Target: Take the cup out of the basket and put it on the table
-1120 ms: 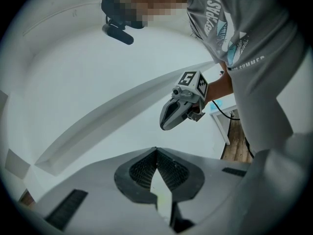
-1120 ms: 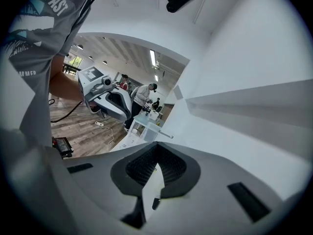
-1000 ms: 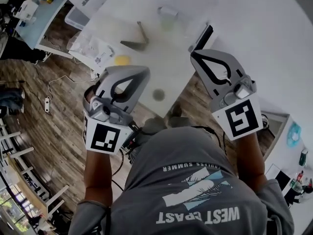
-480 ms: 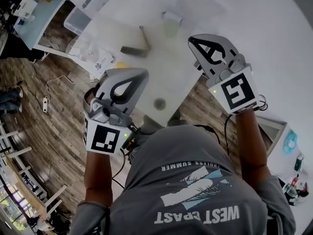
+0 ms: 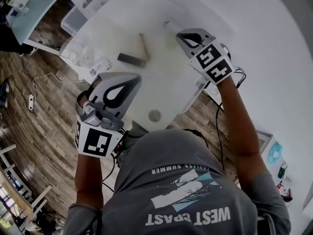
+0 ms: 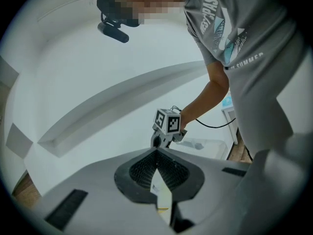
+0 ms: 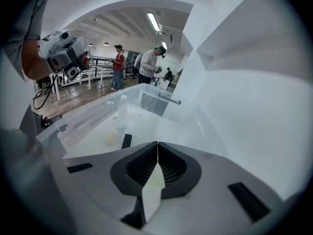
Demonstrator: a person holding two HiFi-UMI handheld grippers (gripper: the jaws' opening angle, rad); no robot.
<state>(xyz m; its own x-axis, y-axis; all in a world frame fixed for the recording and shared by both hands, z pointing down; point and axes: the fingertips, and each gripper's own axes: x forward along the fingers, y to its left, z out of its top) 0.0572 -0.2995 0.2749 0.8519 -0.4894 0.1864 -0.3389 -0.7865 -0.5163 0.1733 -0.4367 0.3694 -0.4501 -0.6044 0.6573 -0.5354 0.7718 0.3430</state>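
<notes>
Finding: the right gripper (image 5: 182, 34) has its fingers together with nothing between them. It is extended low over the far edge of the table (image 5: 164, 82), judged to be an approach toward the clear basket (image 7: 155, 101) at the far left corner.

The left gripper (image 5: 136, 81) also has its fingers together and empty. It sits over the near edge, judged to be keeping clear of the reach.

The cup is not positively identified. A faint clear shape (image 7: 122, 105) beside the basket may be it.

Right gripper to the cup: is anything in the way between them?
Nothing upright shows between the right gripper and the clear cup. A black bar lies flat just left of that line, probably low enough to pass over. The jaws are shut, so they must open before any grasp.
</notes>
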